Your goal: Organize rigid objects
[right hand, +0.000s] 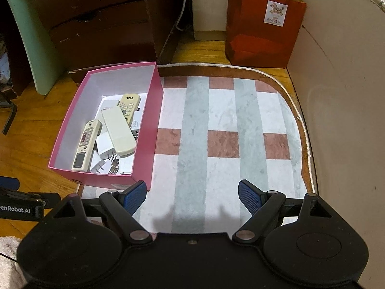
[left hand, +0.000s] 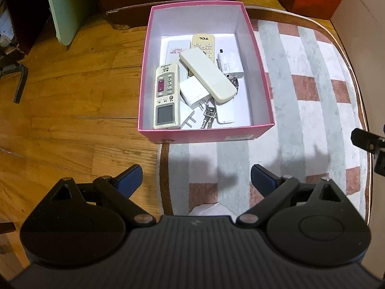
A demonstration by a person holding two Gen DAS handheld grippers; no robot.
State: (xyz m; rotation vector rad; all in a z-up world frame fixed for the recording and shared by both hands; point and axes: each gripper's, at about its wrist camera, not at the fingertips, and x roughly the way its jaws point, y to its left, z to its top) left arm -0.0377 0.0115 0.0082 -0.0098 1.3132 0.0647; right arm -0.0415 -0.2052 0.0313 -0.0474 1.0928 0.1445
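Note:
A pink box [left hand: 207, 134] [right hand: 154, 130] stands half on a checked rug, half on the wood floor. Inside lie a remote with a screen [left hand: 166, 97] [right hand: 84, 142], a plain white remote [left hand: 207, 74] [right hand: 118, 131], a cream TCL remote [left hand: 204, 45] [right hand: 129, 106], white chargers [left hand: 193, 91] [right hand: 104, 145] and keys [left hand: 208, 118] [right hand: 114, 166]. My left gripper [left hand: 195, 180] hangs open in front of the box's near wall, nothing between its blue pads. My right gripper [right hand: 191, 196] is open over the rug, right of the box, and holds nothing.
The checked rug [right hand: 221, 125] [left hand: 300, 110] spreads right of the box. A red paper bag [right hand: 262, 26] stands behind it, next to a white wall panel [right hand: 336, 96]. Dark wooden drawers [right hand: 96, 16] and a pale green board [right hand: 26, 36] rise behind the box.

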